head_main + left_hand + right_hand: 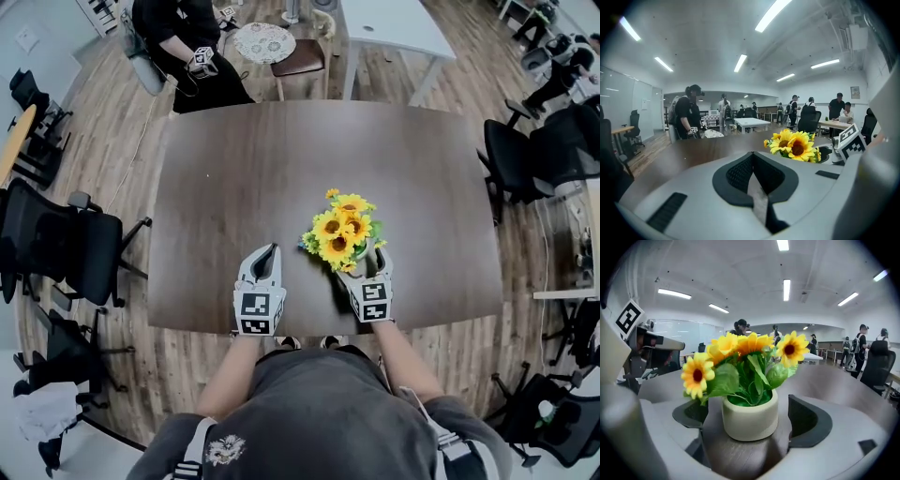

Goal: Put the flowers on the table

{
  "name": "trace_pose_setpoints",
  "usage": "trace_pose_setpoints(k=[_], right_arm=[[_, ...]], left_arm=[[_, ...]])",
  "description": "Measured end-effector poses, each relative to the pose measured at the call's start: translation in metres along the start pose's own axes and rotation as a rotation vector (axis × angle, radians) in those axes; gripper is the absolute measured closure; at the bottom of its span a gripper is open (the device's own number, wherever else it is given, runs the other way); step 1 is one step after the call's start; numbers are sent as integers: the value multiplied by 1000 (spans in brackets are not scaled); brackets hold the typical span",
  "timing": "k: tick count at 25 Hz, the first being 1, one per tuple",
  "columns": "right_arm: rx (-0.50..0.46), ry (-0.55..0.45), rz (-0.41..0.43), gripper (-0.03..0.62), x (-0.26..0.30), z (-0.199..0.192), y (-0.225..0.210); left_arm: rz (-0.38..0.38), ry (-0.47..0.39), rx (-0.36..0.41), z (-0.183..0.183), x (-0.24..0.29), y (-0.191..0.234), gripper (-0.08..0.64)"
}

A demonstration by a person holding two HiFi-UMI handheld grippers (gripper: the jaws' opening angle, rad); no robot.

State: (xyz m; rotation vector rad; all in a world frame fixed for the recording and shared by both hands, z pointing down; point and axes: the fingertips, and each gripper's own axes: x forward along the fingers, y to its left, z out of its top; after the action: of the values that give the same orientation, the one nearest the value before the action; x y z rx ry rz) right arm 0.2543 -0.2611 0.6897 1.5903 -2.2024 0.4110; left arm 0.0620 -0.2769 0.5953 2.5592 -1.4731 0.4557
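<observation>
The dark wooden table [234,169] is filling most of the head view, with office chairs ringing it and another person [183,42] sitting beyond its far edge. The person [319,412] doing the task is standing at the near edge, reaching both tools over the wood.

The left gripper [271,249] is lying low on the table, just left of the flowers. Its jaws are pressed together with nothing between them. It seems to be parked there to keep out of the way, since one tool is enough for this load.

The right gripper [373,255] is pointing at the flowers [341,228] from the near side. Its jaws are standing apart, one on each side of the pot [750,418]. In the right gripper view a gap is showing between each pad [809,420] and the pot wall, so nothing is being squeezed.

The sunflowers are standing upright in the pale round pot, right of the table's centre and toward the near edge. The pot's base is sitting flat on the wood. Judging by the slack jaws, the bunch is resting under its own weight and the placing looks done. Drawing straight back should avoid nudging the pot.
</observation>
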Motion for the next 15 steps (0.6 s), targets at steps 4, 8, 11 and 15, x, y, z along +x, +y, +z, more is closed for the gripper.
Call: trace_pose_setpoints(k=[4, 8, 11, 15], right_arm=[[-18, -27, 10, 52, -23, 12, 0], [-46, -90, 0, 192, -50, 34, 5], [-93, -158, -42, 362, -70, 59, 9], [-95, -242, -94, 528, -88, 93, 11]], left_arm=[[-7, -13, 1, 8, 2, -3, 552], [-18, -22, 12, 13, 2, -5, 552], [-29, -25, 12, 11, 4, -6, 552], [-30, -37, 7, 20, 3, -7, 552]])
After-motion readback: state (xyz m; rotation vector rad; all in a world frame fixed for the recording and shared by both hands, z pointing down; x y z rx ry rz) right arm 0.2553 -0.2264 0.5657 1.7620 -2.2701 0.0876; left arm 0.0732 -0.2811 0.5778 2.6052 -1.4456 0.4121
